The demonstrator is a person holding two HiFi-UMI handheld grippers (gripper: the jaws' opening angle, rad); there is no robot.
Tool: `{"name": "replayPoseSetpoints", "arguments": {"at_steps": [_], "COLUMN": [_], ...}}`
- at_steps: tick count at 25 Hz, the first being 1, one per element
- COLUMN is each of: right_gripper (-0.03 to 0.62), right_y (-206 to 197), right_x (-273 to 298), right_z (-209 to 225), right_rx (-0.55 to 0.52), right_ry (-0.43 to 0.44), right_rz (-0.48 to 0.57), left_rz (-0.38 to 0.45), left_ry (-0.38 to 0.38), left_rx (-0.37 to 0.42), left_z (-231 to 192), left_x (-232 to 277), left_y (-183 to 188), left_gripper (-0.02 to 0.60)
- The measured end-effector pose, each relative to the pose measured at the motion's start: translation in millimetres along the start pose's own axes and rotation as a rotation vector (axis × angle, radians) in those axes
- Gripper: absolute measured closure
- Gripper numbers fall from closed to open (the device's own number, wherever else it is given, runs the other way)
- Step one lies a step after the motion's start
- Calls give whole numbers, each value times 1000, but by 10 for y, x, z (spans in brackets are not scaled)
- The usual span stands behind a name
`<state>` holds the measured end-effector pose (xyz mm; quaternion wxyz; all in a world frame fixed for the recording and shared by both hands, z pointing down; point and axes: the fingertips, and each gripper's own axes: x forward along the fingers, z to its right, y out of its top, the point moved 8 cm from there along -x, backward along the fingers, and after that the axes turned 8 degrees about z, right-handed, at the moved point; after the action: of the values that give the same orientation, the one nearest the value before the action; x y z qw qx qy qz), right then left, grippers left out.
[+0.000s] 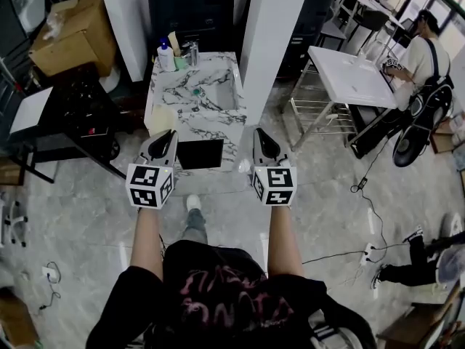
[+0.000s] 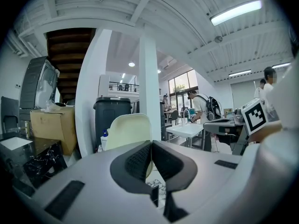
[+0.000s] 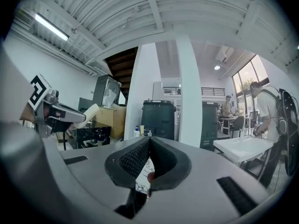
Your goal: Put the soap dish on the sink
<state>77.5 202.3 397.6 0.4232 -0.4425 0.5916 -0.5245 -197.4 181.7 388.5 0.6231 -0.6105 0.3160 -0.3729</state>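
A white marble-patterned sink (image 1: 209, 120) stands in front of me, its basin (image 1: 220, 87) toward the back right. My left gripper (image 1: 169, 134) hangs over the sink's front left corner and is shut on a pale cream soap dish (image 1: 159, 119). In the left gripper view the soap dish (image 2: 127, 132) stands up just beyond the closed left gripper (image 2: 151, 146). My right gripper (image 1: 261, 135) is shut and hovers off the sink's front right corner. The right gripper view shows the right gripper (image 3: 149, 141) with its pads together, and the soap dish (image 3: 88, 112) far left.
A blue-capped soap bottle (image 1: 166, 55) and a faucet (image 1: 192, 51) stand at the sink's back edge. A white pillar (image 1: 272, 27) rises to the right. Cardboard box (image 1: 76, 31) and black table (image 1: 80, 111) lie left; a white table (image 1: 350, 75) and a person (image 1: 425, 49) are right.
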Motion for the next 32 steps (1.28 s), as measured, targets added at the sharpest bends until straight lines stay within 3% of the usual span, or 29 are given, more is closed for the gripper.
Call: {"name": "replayPoseSetpoints", "arguments": {"at_steps": [17,32], "right_gripper": [580,580], "right_y": [-290,-238], "right_x": [1339,2610], "right_z": [296,347], "right_rx": [7,-7], "right_ry": [-31,-96], "right_rz": [-60,-75], "left_rz": [-59,-71], "left_ry": [-62,-176], "left_rx": [-46,-55], "left_z": [-721,-1487], "left_x": [1330,2418], "left_y": [-284,-265], "left_gripper": [560,560]}}
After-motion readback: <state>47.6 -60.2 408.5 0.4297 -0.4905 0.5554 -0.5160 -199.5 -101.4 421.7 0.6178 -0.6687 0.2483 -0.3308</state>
